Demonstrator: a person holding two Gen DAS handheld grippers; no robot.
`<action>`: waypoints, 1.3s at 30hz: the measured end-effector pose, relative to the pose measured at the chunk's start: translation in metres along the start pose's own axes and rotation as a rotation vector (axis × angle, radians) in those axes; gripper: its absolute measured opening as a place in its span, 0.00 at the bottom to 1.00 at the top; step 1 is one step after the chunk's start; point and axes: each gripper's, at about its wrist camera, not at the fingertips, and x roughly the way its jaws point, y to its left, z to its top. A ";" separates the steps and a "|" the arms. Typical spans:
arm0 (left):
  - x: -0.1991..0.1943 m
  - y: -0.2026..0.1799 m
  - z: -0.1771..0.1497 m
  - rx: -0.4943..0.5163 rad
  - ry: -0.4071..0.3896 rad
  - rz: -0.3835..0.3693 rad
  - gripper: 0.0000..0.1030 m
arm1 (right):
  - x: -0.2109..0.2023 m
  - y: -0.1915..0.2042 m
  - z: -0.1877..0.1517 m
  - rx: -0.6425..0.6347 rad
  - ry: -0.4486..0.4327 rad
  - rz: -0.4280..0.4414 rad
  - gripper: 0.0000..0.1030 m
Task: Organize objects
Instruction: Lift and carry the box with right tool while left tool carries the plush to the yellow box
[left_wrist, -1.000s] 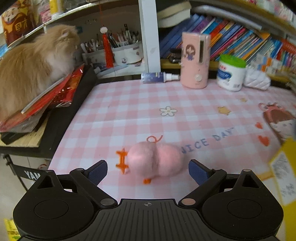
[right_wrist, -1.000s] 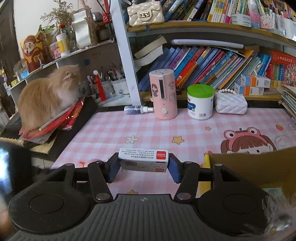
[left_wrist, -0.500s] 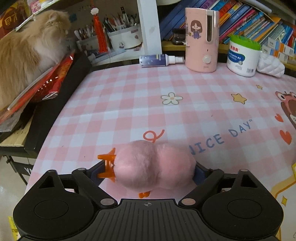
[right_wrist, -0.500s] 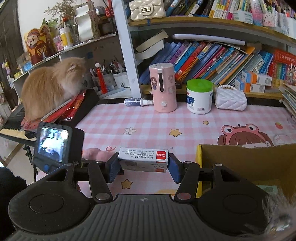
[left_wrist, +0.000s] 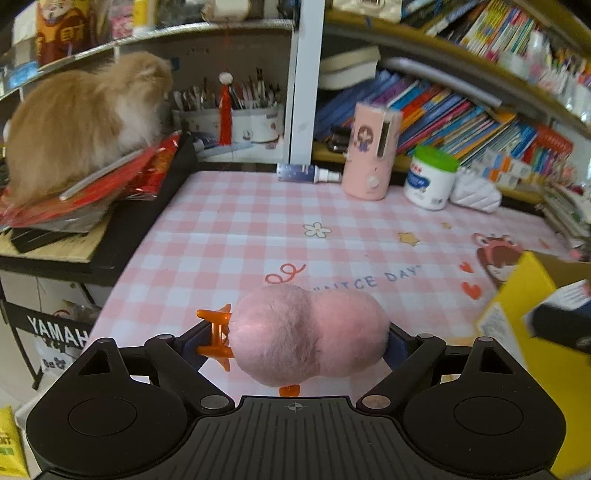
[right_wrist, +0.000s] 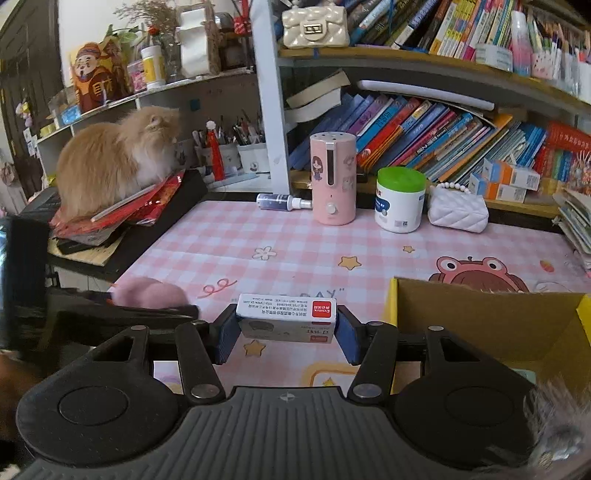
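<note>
My left gripper (left_wrist: 295, 339) is shut on a pink fluffy plush toy (left_wrist: 306, 334) with orange feet and holds it above the pink checked tablecloth (left_wrist: 258, 221). The toy also shows in the right wrist view (right_wrist: 147, 291), held by the left gripper's black fingers. My right gripper (right_wrist: 286, 332) is shut on a small white box (right_wrist: 286, 317) with a red label, held just left of an open yellow cardboard box (right_wrist: 480, 314). That cardboard box shows at the right edge of the left wrist view (left_wrist: 517, 306).
A ginger cat (right_wrist: 114, 162) sits on red packets on a black keyboard at the left. A spray bottle (right_wrist: 280, 202), pink humidifier (right_wrist: 332, 179), green-lidded jar (right_wrist: 399, 199) and white purse (right_wrist: 458, 212) stand along the table's back edge, below bookshelves.
My left gripper closed on the pink plush toy and lifted it off the cloth. My right gripper, still holding the white box, moved slightly towards the cardboard box.
</note>
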 end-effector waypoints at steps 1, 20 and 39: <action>-0.013 0.004 -0.004 -0.001 -0.007 -0.009 0.88 | -0.004 0.003 -0.004 -0.010 0.004 -0.001 0.50; -0.169 0.048 -0.123 -0.093 -0.038 -0.006 0.88 | -0.073 0.072 -0.095 0.073 0.140 -0.032 0.50; -0.196 -0.001 -0.170 0.088 0.052 -0.221 0.88 | -0.156 0.077 -0.173 0.162 0.190 -0.127 0.50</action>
